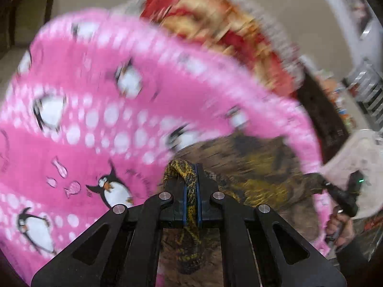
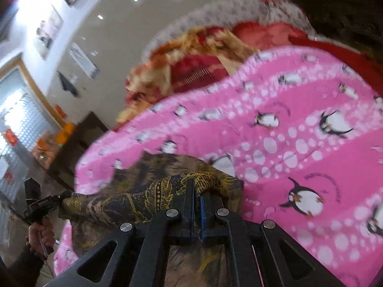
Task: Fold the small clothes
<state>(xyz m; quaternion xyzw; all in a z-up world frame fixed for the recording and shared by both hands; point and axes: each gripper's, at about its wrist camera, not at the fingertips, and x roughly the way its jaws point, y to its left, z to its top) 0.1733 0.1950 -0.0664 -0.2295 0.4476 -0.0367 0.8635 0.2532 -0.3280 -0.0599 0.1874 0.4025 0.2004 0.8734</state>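
A brown, yellow and black patterned garment (image 1: 258, 174) hangs stretched between both grippers above a pink penguin-print blanket (image 1: 91, 110). In the left wrist view my left gripper (image 1: 191, 179) is shut on one bunched corner of the garment. My right gripper (image 1: 344, 196), held in a hand, shows at the far right with the cloth's other end. In the right wrist view my right gripper (image 2: 197, 191) is shut on the garment (image 2: 148, 191). My left gripper (image 2: 64, 195) grips the far corner at the left. Both views are blurred by motion.
A red, cream and orange patterned cloth (image 2: 191, 59) with a grey fringed edge lies beyond the pink blanket (image 2: 299, 131). A pale glossy floor (image 2: 124, 35), a white wall with pictures (image 2: 47, 31) and a dark low cabinet (image 2: 83, 134) lie past the bed.
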